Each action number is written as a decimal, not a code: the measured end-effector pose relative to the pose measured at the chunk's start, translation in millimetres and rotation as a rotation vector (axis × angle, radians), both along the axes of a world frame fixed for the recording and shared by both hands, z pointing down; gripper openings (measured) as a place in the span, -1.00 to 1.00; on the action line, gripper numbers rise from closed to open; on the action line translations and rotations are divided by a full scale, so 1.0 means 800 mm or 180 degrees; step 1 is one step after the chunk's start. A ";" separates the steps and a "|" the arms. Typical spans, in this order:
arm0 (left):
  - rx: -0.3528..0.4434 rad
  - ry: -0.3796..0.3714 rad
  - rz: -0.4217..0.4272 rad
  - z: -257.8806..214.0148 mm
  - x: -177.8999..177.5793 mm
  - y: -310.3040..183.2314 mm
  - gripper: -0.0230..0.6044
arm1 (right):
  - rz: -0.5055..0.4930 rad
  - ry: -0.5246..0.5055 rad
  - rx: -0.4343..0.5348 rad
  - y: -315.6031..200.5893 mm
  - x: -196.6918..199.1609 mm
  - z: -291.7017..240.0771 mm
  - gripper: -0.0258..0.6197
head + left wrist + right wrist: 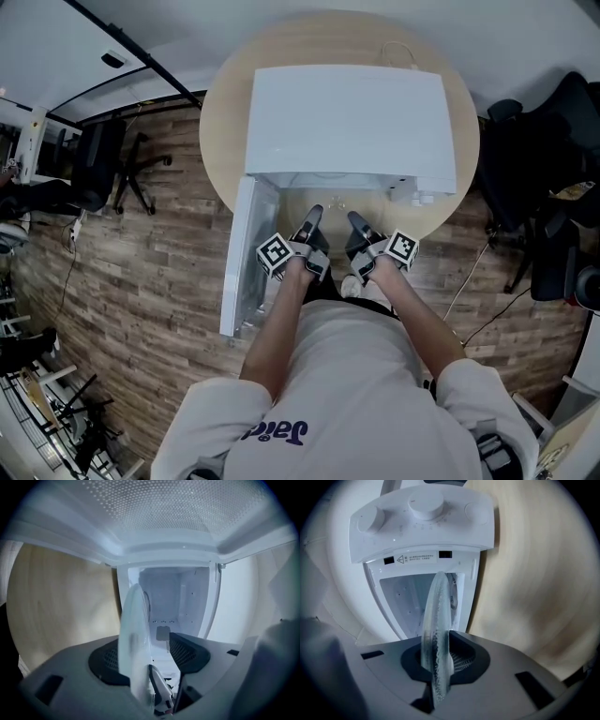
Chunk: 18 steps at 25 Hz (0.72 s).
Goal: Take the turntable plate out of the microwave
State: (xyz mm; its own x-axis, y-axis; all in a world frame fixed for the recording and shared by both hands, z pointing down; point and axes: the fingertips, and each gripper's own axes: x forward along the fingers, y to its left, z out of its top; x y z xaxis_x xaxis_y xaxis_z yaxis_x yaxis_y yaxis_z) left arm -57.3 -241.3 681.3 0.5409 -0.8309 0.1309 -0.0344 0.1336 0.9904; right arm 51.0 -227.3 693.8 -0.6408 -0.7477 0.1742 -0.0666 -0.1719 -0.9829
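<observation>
The white microwave (347,122) stands on a round wooden table (220,122) with its door (246,258) swung open to the left. Both grippers reach into its mouth side by side. The clear glass turntable plate (437,634) stands on edge between the right gripper's (440,656) pads, which are shut on its rim. In the left gripper view the same plate (132,644) rises between the jaws of the left gripper (150,654). Those jaws stand wide open, with the right pad well clear of the glass. In the head view the left gripper (312,221) and right gripper (357,223) sit at the cavity's front edge.
The microwave's control panel with round knobs (423,515) hangs over the cavity in the right gripper view. The white cavity (171,597) lies ahead of the plate. Office chairs (108,169) (539,178) stand on the wood floor at either side of the table.
</observation>
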 end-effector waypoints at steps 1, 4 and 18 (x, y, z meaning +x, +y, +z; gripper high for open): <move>0.0001 0.0027 0.0031 -0.001 0.002 0.005 -0.07 | -0.0002 -0.0039 0.0007 0.004 0.001 -0.003 -0.82; 0.0006 0.0033 0.0077 -0.004 0.006 0.019 -0.35 | 0.0030 -0.0133 0.0050 0.018 0.005 -0.013 -0.82; 0.0062 0.0097 0.0209 -0.081 0.031 0.095 -0.81 | -0.0185 -0.0088 0.0303 0.097 0.030 -0.093 -0.82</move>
State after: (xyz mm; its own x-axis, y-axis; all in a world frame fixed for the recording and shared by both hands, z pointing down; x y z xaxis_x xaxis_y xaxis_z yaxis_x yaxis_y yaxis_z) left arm -32.3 -165.3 616.7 0.5977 -0.7958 0.0975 -0.0122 0.1126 0.9936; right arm 74.6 -150.0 619.4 -0.6871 -0.7215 0.0858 -0.0462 -0.0744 -0.9962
